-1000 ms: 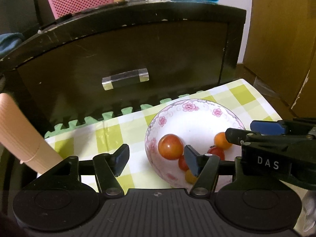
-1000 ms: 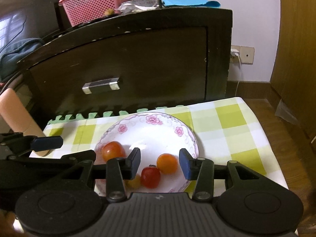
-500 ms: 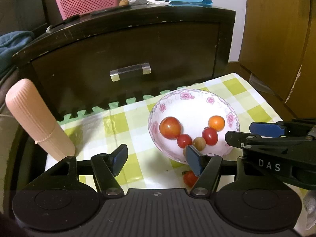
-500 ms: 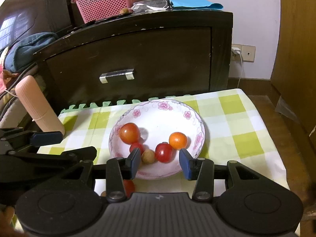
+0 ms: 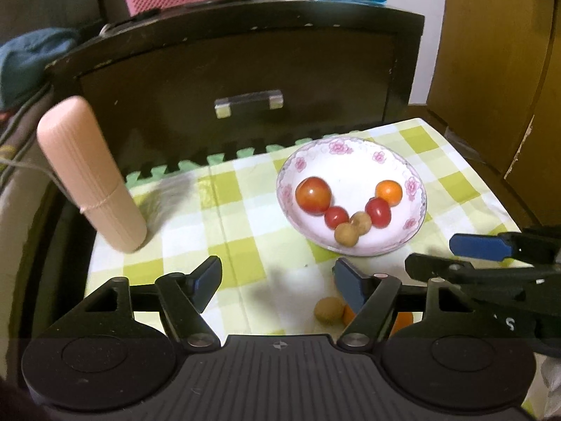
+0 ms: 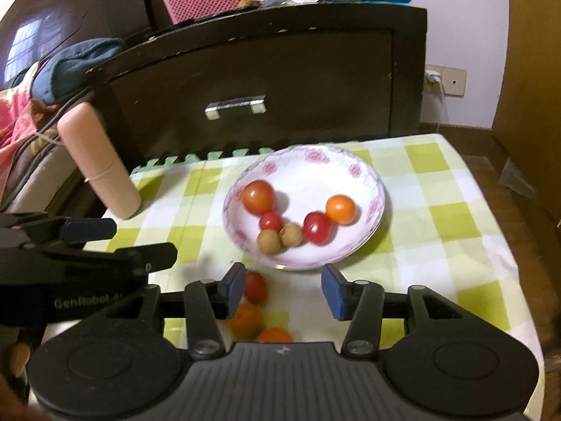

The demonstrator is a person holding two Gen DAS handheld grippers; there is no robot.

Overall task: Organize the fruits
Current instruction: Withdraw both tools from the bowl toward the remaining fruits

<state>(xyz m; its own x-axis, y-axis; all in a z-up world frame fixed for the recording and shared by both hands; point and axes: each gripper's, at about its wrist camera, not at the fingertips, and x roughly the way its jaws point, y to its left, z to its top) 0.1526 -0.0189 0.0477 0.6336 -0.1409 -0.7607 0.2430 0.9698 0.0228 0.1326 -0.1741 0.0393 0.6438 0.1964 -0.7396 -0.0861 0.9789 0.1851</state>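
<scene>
Both claws are wide open and empty. The right gripper (image 6: 282, 289) sits at lower centre; loose fruit (image 6: 255, 287) lies just beside its left finger, nearer than the left gripper (image 5: 277, 279) is. Beyond, at centre frame, the bowl (image 6: 375, 189) holds six fruits. A pink tube (image 6: 98, 165) leans left; nothing blocks the approach.

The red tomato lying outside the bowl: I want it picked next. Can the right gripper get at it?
Probably yes. The red tomato lies on the cloth beside the right gripper, whose jaws are open and empty; nothing covers it.
</scene>
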